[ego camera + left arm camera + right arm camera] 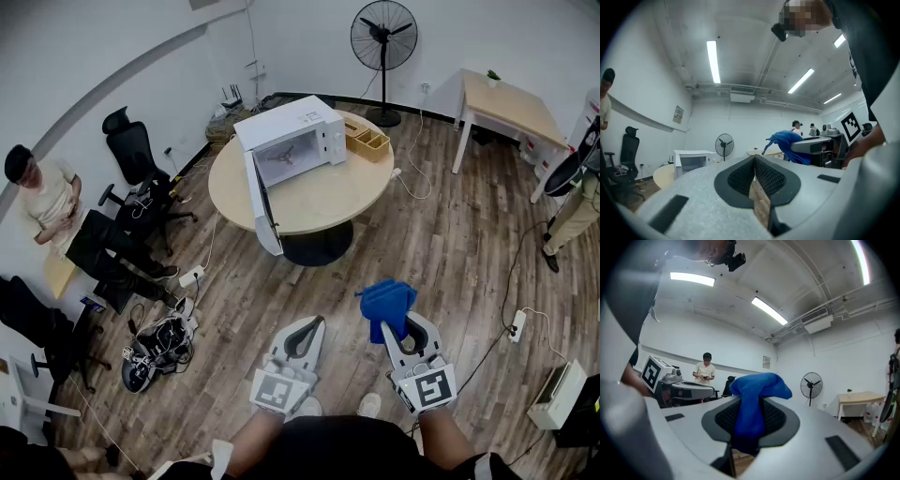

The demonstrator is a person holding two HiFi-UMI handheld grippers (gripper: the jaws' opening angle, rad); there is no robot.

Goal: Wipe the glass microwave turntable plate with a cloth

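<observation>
Approach stage: cloth is clamped in fingers of R gripper; L gripper fingers are pressed together, empty. Microwave, door open, at desk centre, well apart; plate not made out, presumably inside. Next: desk to be reached.
</observation>
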